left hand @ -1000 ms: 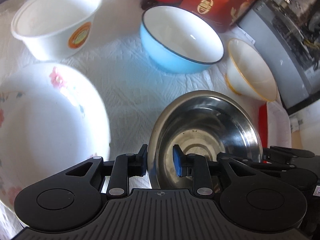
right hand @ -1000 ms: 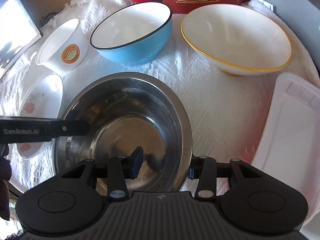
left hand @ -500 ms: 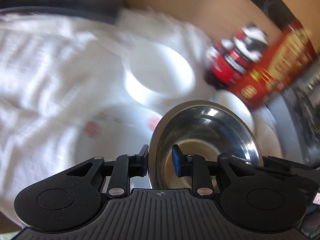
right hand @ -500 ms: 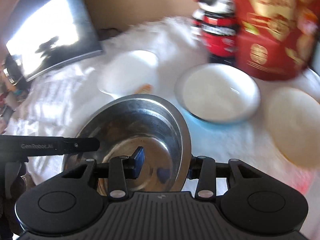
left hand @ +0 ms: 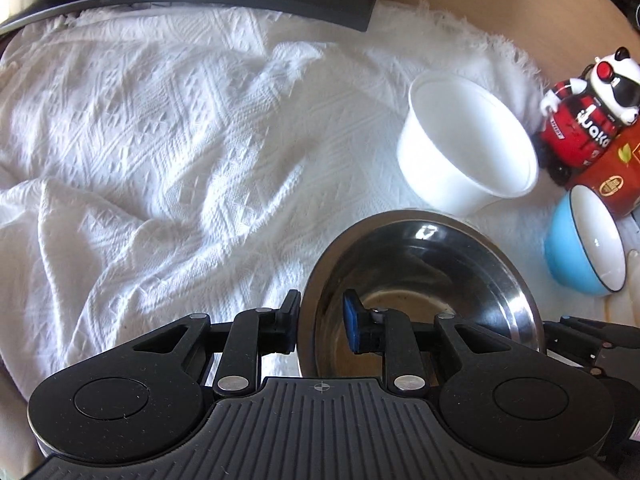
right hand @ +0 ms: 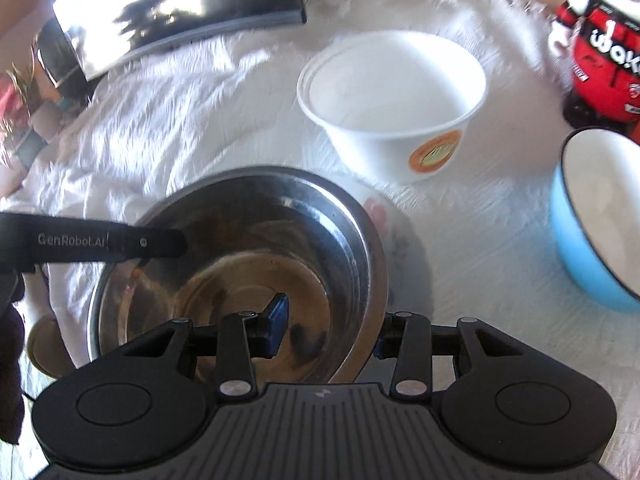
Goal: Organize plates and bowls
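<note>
Steel bowl (right hand: 256,264) rides in the air above the white cloth (left hand: 168,152), pinched at opposite rims: left gripper (left hand: 320,326) has just been closing on its wall, right gripper (right hand: 332,330) clamps the far side. Uneven hands could tilt it or let the slick rim slip, and it could clip the white tub (right hand: 394,100) just beside. A floral dish (right hand: 380,216) peeks out beneath, mostly hidden; the blue bowl (right hand: 596,232) is cut off.

"GenRobot.AI" on left tool (right hand: 92,240).
</note>
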{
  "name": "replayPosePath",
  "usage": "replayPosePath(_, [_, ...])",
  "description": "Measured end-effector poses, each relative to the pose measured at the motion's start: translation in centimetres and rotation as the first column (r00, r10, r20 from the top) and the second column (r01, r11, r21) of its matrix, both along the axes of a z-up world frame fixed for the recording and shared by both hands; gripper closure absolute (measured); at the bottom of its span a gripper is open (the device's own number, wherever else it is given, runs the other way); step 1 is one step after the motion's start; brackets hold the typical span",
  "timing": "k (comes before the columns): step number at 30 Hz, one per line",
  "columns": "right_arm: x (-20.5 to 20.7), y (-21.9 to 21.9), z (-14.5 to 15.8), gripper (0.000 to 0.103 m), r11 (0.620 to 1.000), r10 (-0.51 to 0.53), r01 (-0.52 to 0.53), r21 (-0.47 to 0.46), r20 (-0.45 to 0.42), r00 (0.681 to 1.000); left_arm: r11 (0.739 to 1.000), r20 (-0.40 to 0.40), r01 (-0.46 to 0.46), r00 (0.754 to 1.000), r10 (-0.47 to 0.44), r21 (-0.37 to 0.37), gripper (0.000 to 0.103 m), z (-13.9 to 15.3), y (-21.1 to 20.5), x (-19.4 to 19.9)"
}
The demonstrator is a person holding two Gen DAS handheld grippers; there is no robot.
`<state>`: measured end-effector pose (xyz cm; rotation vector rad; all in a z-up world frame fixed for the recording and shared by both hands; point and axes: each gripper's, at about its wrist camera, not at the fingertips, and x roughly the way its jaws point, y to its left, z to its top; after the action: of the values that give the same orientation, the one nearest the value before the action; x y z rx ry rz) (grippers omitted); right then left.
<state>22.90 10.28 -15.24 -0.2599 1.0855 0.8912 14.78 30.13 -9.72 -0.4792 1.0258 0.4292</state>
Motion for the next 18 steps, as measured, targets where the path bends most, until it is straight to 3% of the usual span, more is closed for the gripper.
replayPosePath(10, [0.2, 0.6, -1.1, 0.061, 0.999, 0.000, 0.001, -0.044, 0.038, 0.999, 0.998, -0.009, 0.059, 0.998, -0.059, 0.000, 0.080, -1.0, 0.2, 0.8])
replayPosePath(18, [0.2, 0.1, -0.6, 0.061, 0.999, 0.008, -0.005, -0.045, 0.070, 0.998, 0.996, 0.010, 0.085, 0.996, -0.085, -0.015, 0.080, 0.1, 0.7, 0.3])
